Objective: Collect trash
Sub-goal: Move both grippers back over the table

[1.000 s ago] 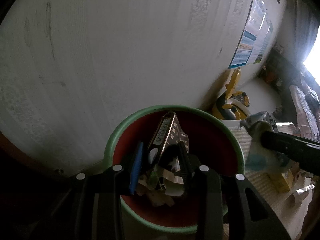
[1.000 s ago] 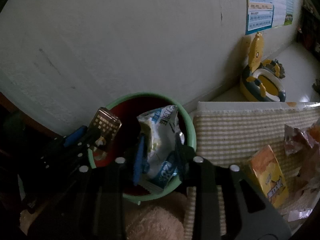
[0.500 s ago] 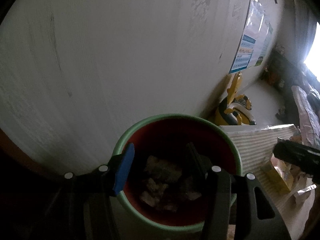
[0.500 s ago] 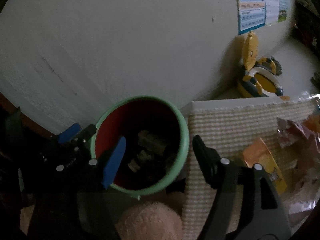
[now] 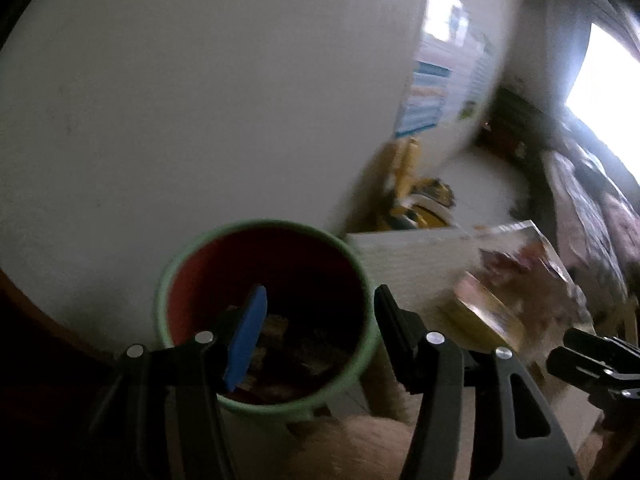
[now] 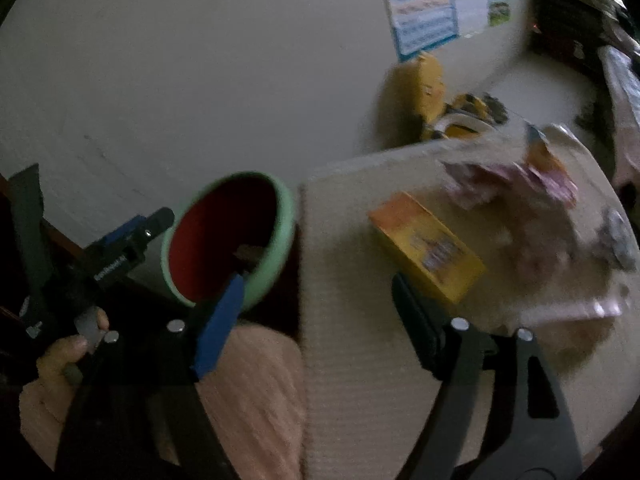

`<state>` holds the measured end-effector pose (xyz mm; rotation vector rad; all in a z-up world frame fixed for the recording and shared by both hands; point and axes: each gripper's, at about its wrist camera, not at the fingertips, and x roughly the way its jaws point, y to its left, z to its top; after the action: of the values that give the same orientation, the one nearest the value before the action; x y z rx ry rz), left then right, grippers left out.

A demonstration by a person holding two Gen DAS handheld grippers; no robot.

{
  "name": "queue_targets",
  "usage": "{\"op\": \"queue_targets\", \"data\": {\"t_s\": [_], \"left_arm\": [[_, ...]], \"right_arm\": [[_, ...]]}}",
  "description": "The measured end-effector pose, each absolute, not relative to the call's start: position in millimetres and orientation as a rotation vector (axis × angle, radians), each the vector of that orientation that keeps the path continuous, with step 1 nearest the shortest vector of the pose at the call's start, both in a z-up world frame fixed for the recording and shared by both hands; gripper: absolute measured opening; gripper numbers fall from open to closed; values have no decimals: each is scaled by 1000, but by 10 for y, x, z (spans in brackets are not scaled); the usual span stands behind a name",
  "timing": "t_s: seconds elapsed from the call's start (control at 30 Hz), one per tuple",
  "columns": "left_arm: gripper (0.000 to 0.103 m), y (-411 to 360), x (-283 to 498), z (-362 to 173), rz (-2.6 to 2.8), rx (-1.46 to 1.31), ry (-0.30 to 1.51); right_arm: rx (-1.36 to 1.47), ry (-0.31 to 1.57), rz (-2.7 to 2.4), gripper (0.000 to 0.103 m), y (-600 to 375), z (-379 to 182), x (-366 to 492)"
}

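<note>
Both wrappers I was carrying a second ago now lie in the bin [image 5: 262,320], which stands off the counter's [image 6: 360,320] left edge. My left tool [image 5: 318,330] and right tool [image 6: 316,300] gape wide, holding nothing. An orange box [image 6: 426,246] and crumpled wrappers [image 6: 516,188] lie toward the counter's far right

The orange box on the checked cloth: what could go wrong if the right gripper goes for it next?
1. The right gripper is open, but the orange box lies flat on the cloth, so the fingers may slide over it or pinch the fabric.
2. Crumpled wrappers lie close behind it and could get pushed away.
3. The bin stands beside the cloth edge; a careless swing might hit its rim.
</note>
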<state>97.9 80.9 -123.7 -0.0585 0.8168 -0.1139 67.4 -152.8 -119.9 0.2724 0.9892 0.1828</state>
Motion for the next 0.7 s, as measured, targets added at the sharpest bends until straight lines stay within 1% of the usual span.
{"op": "queue_targets", "data": {"t_s": [0.3, 0.5, 0.7], "left_arm": [[57, 151, 695, -1243, -266, 9, 851], [58, -85, 559, -1283, -307, 45, 874], [59, -237, 537, -1344, -324, 64, 903]], "right_arm": [[429, 1017, -92, 77, -2683, -1499, 77], [510, 1014, -249, 77, -3312, -1621, -218], [681, 1026, -333, 81, -3620, -1831, -152]]}}
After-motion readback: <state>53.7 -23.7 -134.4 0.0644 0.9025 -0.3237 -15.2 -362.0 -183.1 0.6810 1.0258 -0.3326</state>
